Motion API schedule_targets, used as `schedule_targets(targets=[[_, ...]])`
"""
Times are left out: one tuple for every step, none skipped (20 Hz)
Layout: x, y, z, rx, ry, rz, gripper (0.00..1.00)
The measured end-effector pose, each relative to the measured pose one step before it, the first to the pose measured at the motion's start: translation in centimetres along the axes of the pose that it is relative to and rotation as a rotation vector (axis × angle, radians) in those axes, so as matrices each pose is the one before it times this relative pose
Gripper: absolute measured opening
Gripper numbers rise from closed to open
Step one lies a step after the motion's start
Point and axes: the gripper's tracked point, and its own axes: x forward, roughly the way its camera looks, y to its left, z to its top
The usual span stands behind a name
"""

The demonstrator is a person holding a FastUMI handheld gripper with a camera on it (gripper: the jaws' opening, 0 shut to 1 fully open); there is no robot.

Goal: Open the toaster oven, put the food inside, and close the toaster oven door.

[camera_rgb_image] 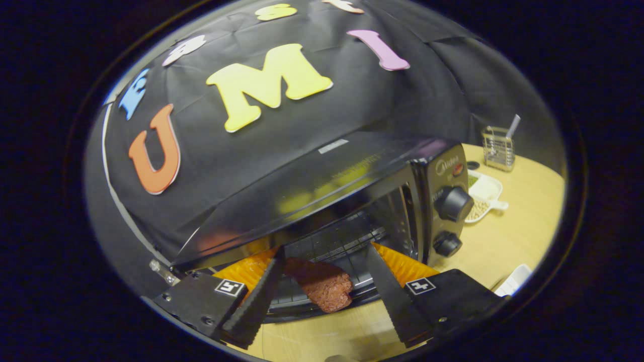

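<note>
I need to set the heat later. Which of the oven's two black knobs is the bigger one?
The upper knob, just under the red light; the lower knob looks smaller. The tongs are open.

A: Place type?
B: Staged kitchen booth. Black cloth wall (402, 100); pale wooden table (503, 241).
A: Evidence?
B: Toaster oven (352, 176), wire utensil holder (498, 148), white divided dish (484, 193) of dried beans; gripper (326, 261) fingers spread apart.

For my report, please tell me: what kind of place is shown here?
Probably a staged kitchen corner in a recording booth: a toaster oven on a wooden table, a dish of beans, black cloth behind. The open gripper straddles the food.
</note>
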Motion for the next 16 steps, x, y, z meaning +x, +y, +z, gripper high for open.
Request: schedule_targets(targets=[[-0.666,0.146,-0.389,-0.02063,0.02302,0.00706,1.0],[-0.611,0.116,-0.315,-0.02082,0.01622,0.00569,1.0],[-0.512,-0.236,-0.346,-0.02422,0.01674,-0.0043,1.0],[-0.713,-0.447,-0.382,-0.03191,0.01695,-0.01024,1.0],[-0.669,-0.391,-0.57,-0.0359,0.01701,-0.01083,1.0],[-0.941,-0.241,-0.464,-0.02933,0.01954,-0.00087,1.0],[-1.06,-0.015,-0.468,-0.02185,0.01697,0.00629,1.0],[-0.976,-0.032,-0.385,-0.02237,0.01285,0.00501,1.0],[-0.871,-0.134,-0.39,-0.02796,0.0137,0.00105,1.0],[-1.065,-0.178,-0.316,-0.03009,0.01213,0.00122,1.0],[-0.975,-0.306,-0.673,-0.02989,0.01441,-0.005,1.0],[-1.077,-0.233,-0.58,-0.01688,0.01366,-0.00069,1.0],[-0.897,-0.048,-0.635,-0.00884,0.01164,0.00337,1.0],[-0.989,-0.261,-0.789,-0.01172,0.02118,-0.00058,1.0],[-0.857,-0.326,-0.851,-0.01285,0.0203,-0.00037,1.0],[-0.865,-0.191,-0.862,-0.01806,0.01685,0.00304,1.0]])
